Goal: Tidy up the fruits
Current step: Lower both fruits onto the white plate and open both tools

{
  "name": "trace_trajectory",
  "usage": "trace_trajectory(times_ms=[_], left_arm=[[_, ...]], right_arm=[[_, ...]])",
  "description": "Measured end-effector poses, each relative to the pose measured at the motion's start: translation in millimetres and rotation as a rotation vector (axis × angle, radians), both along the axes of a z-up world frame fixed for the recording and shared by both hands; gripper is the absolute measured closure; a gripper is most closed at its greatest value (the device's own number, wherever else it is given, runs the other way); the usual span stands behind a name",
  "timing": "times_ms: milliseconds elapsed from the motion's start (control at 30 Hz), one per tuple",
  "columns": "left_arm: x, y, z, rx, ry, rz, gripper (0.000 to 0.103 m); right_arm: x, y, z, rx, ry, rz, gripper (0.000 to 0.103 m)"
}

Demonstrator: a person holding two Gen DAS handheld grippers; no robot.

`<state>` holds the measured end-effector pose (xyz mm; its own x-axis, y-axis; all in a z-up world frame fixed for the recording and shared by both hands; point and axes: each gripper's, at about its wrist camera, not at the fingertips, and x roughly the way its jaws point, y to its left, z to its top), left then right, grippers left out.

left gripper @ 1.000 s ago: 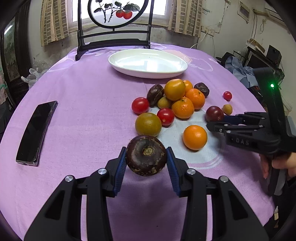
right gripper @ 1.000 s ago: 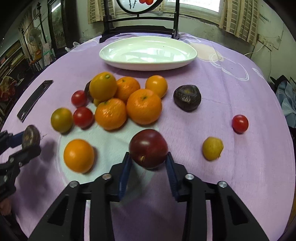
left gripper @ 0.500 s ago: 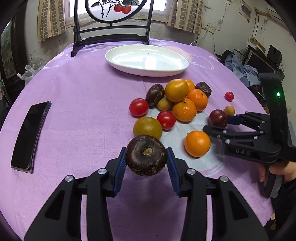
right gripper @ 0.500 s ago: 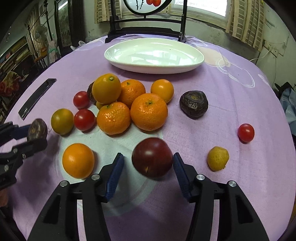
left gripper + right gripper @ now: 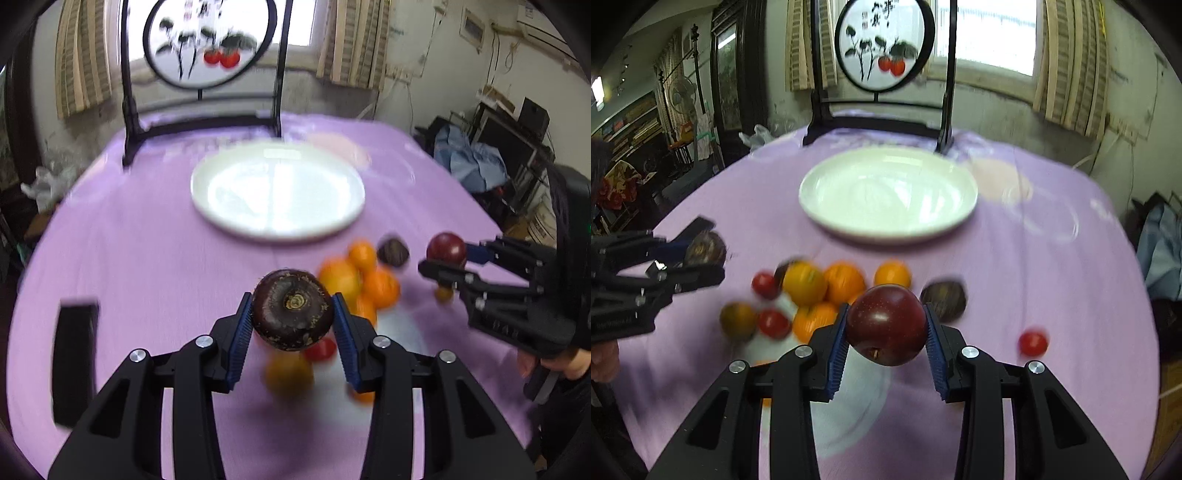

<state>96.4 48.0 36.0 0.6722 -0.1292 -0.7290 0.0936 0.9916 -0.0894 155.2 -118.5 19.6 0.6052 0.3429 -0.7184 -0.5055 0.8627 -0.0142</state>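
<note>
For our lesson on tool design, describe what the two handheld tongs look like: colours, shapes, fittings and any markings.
Both the left tongs and the right tongs are matte black plastic with angular, cut-out arms and round silver bolts at the pivots. Each finger ends in a blue ribbed pad. Seen from the side, the body carries faint raised lettering, too blurred to read. The person wears a dark sleeve.
</note>
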Motion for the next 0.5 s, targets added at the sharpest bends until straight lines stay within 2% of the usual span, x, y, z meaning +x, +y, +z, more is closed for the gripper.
trace_trajectory(times_ms=[33,100,200,267,367,433,500], left_arm=[[23.9,-2.0,8.9,0.029,-0.036,0.012,0.062],[64.8,-5.0,11.4,0.055,-0.053,0.023,0.062],[118.9,-3.8,-3.2,0.076,-0.008,0.057,0.062],[151.5,4.2,-20.0,0.052,0.049,0.099,0.062],[177.4,12.7,-43.9,0.019,0.122,0.11,0.062],[184.8,16.1,-56.9,0.025,0.152,0.118,0.061],[189.7,20.3,-66.1,0.017,0.183,0.129,0.055]], right_arm=[[14.7,3.5,4.5,0.013,-0.01,0.004,0.064],[47.4,12.7,3.4,0.024,0.007,-0.001,0.064],[83.7,27.1,-10.5,0.0,0.036,-0.033,0.064],[103.5,38.9,-23.8,-0.019,0.067,-0.042,0.064],[119.5,54.0,-40.7,-0.036,0.107,-0.031,0.064],[128.2,60.4,-51.2,-0.048,0.136,-0.029,0.064],[132.8,62.2,-55.7,-0.039,0.161,-0.041,0.063]])
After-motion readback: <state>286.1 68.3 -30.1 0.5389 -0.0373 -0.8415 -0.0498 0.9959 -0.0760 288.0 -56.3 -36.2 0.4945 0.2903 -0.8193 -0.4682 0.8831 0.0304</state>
